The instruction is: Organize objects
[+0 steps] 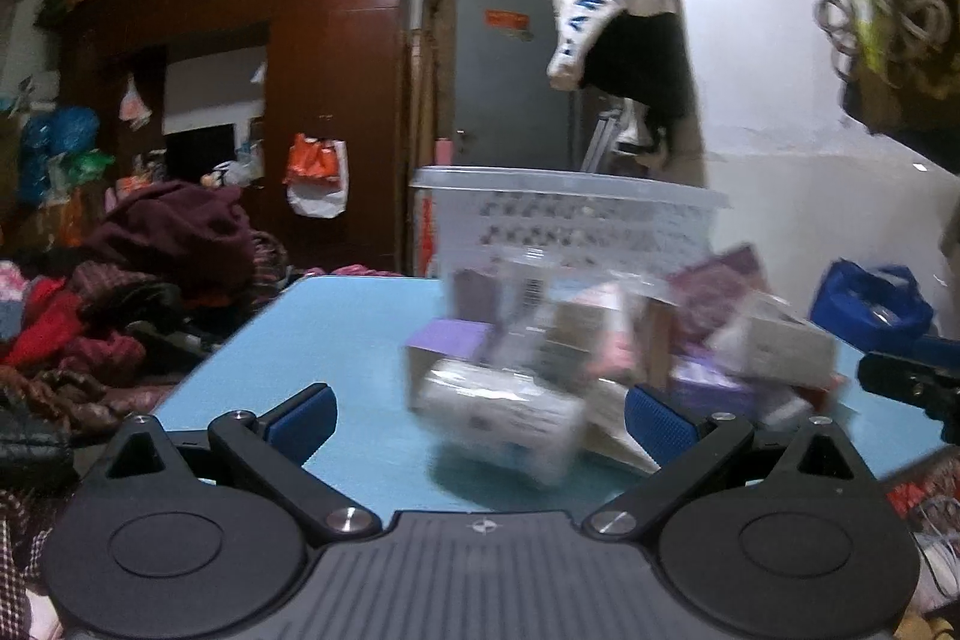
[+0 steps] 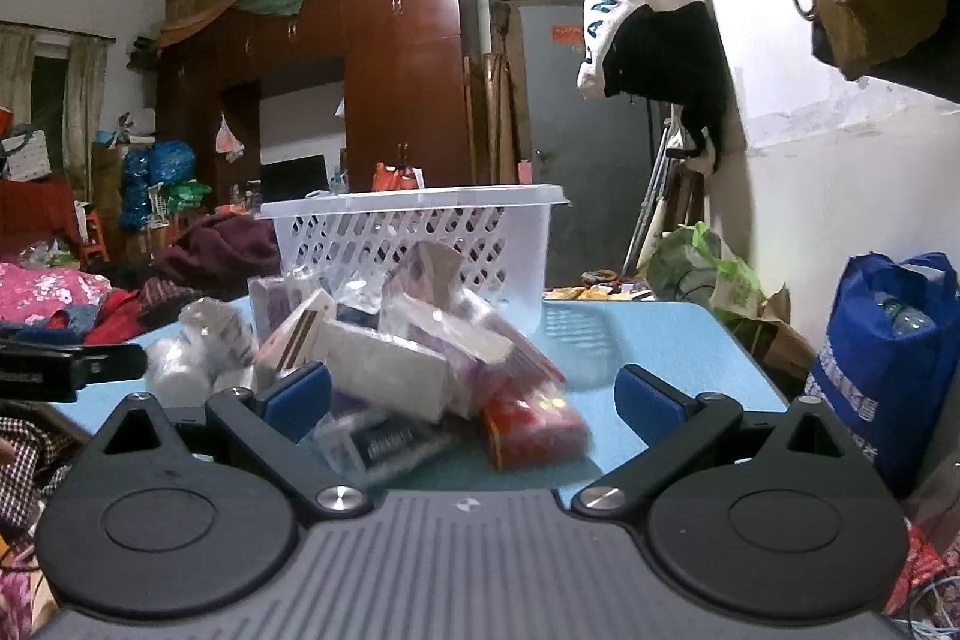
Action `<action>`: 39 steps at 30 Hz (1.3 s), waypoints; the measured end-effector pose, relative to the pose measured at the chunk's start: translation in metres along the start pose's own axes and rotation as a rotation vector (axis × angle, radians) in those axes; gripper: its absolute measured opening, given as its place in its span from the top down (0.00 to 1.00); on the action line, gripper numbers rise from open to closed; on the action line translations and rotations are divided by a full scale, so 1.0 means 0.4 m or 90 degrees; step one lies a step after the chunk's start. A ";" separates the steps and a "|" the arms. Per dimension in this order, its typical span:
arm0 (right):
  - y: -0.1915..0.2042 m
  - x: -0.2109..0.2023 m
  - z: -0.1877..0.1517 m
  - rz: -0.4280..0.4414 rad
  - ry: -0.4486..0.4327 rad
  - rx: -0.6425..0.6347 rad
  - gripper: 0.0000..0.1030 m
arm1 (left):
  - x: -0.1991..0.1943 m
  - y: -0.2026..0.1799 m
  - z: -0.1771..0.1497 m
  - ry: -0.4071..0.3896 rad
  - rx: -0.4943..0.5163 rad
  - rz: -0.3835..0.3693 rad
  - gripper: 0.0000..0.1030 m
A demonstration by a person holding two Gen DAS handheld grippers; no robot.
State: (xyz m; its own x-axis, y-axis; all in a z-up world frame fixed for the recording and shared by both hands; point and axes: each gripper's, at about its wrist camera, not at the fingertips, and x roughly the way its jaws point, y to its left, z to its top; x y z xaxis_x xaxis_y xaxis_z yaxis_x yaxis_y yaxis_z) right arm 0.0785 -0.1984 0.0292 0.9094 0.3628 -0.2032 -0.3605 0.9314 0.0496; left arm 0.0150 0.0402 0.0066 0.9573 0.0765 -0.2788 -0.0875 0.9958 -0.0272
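A pile of small boxes and packets lies on a light blue table, in front of a white perforated plastic basket. My left gripper is open and empty, with a white box between its blue pads. In the right wrist view the pile includes a red packet and a white box. My right gripper is open around the pile's near edge. The basket stands behind the pile.
Heaped clothes lie left of the table. A blue bag stands at the right. A dark wardrobe and a grey door are behind. The other gripper shows at the right edge of the left wrist view.
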 end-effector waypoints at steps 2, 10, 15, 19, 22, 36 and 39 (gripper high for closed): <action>0.014 0.032 0.003 0.011 0.017 0.004 0.00 | 0.011 0.027 0.004 -0.001 -0.009 0.001 0.01; 0.045 0.062 -0.014 0.031 0.049 0.050 0.00 | 0.039 0.020 -0.005 0.002 0.035 -0.045 0.01; 0.054 0.094 -0.001 0.039 0.061 0.080 0.03 | 0.085 0.000 -0.020 -0.005 0.071 -0.058 0.01; 0.060 0.115 -0.008 0.036 0.076 0.086 0.14 | 0.117 -0.002 -0.029 0.004 0.081 -0.077 0.01; 0.050 0.113 -0.013 0.036 0.071 0.098 0.21 | 0.126 -0.006 -0.035 0.003 0.095 -0.079 0.04; 0.032 0.018 0.029 0.072 0.024 0.093 0.25 | 0.078 0.070 -0.007 -0.020 0.023 -0.098 0.25; 0.014 -0.001 0.058 0.085 0.014 0.102 0.25 | 0.074 0.088 0.008 -0.029 0.001 -0.092 0.25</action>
State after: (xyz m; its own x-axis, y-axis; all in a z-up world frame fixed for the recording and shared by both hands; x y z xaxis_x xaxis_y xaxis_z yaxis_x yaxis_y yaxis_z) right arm 0.0809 -0.1925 0.0523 0.8503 0.4845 -0.2055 -0.4387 0.8683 0.2315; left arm 0.0410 0.0776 0.0007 0.9714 -0.0659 -0.2281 0.0527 0.9966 -0.0632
